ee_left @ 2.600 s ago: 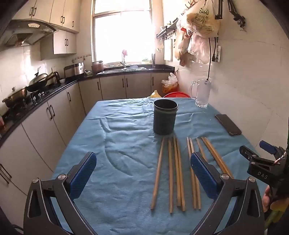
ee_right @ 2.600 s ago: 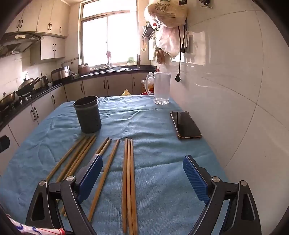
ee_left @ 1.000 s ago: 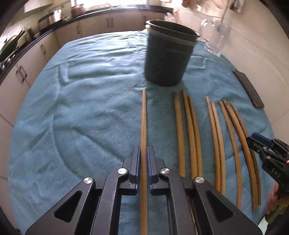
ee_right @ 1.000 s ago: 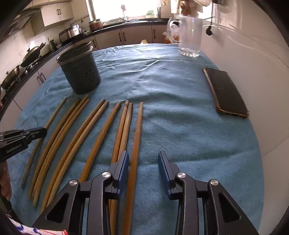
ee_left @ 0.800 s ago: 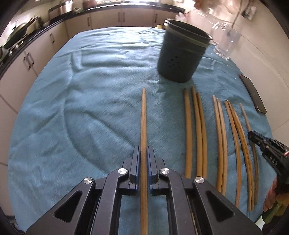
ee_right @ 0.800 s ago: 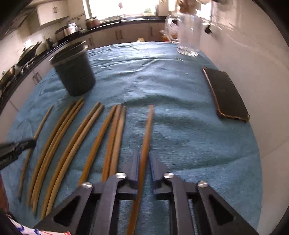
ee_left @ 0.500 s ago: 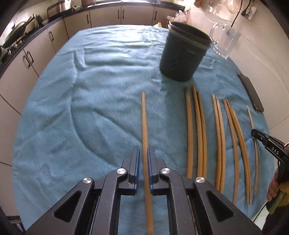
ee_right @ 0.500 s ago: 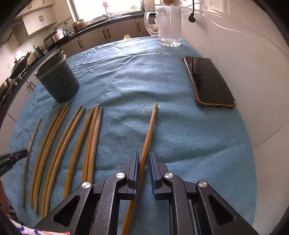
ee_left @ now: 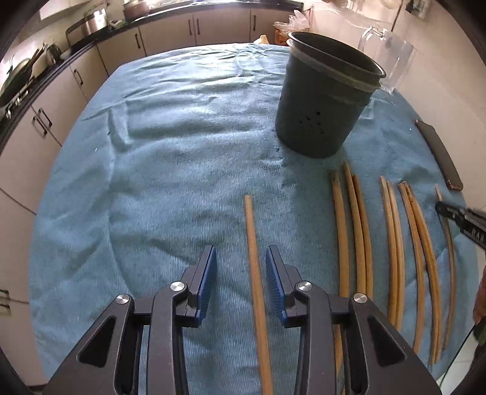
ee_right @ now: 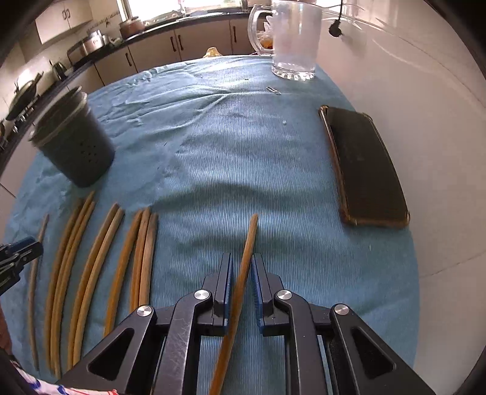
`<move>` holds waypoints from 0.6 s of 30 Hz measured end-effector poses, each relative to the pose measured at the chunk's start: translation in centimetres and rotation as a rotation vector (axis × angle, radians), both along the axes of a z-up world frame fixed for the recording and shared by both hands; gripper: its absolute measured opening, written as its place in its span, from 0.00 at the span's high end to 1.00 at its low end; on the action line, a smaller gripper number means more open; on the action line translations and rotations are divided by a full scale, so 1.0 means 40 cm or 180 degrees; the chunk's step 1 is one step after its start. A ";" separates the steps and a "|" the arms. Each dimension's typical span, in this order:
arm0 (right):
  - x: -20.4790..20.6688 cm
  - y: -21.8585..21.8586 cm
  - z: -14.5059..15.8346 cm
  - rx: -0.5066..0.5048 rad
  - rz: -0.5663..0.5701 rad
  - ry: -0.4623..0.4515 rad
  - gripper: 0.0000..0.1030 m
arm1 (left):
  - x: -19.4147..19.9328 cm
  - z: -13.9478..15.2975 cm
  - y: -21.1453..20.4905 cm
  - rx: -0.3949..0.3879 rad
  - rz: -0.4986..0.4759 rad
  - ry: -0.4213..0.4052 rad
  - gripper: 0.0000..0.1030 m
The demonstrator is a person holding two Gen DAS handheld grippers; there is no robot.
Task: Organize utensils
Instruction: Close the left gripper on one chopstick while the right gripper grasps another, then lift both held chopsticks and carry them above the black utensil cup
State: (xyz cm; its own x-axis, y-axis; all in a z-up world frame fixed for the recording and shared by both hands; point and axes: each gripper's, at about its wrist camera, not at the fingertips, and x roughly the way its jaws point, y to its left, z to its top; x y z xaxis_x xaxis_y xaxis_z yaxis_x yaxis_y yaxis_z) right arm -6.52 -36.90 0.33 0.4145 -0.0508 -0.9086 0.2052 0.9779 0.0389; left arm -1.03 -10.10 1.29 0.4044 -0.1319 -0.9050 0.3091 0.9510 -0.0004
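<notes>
Your left gripper (ee_left: 240, 284) gapes wide, a loose chopstick (ee_left: 254, 273) lying between its pads. Your right gripper (ee_right: 241, 285) is narrowed around another chopstick (ee_right: 243, 273); whether it grips, I cannot tell.

The room is a kitchen. A table with a blue cloth (ee_left: 170, 158) fills the middle. The cloth has small folds and wrinkles in it. Behind the table runs a long row of pale cabinets (ee_left: 194, 30) with dark handles, under a black counter (ee_left: 91, 42). Pots (ee_left: 94, 22) sit on the counter, and a wok (ee_left: 18, 76) sits on the stove at the left. On the right is a shiny white wall (ee_right: 419, 100) close beside the table. A black plug on a cord (ee_right: 335, 30) hangs against that wall. Bright daylight comes in through a window (ee_right: 182, 6) at the far end, above the counter.
</notes>
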 end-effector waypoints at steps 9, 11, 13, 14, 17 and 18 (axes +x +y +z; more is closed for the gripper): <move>-0.039 -0.017 0.030 0.0231 -0.0110 -0.0368 0.94 | -0.005 0.028 0.009 -0.0237 0.0003 -0.0128 0.95; -0.072 -0.023 0.071 0.0333 -0.0126 -0.0582 0.94 | -0.023 0.060 0.018 -0.0274 0.0006 -0.0256 0.95; -0.111 -0.017 0.111 0.0371 -0.0110 -0.0775 0.94 | -0.054 0.109 0.033 -0.0363 0.0001 -0.0419 0.95; -0.126 -0.013 0.128 0.0385 -0.0102 -0.0850 0.94 | -0.074 0.135 0.041 -0.0429 -0.0006 -0.0496 0.95; -0.175 -0.001 0.176 0.0428 -0.0103 -0.1057 0.94 | -0.131 0.201 0.058 -0.0542 0.0001 -0.0724 0.95; -0.197 0.005 0.192 0.0436 -0.0106 -0.1125 0.94 | -0.148 0.215 0.063 -0.0572 -0.0002 -0.0774 0.95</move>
State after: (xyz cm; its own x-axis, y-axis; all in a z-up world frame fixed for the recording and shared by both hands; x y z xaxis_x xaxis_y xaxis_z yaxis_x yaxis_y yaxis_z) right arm -14.39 -36.68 8.02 0.7038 0.0425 -0.7092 0.1872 0.9518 0.2429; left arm -6.96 -7.59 9.88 0.6063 -0.2815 -0.7437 0.3215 0.9422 -0.0946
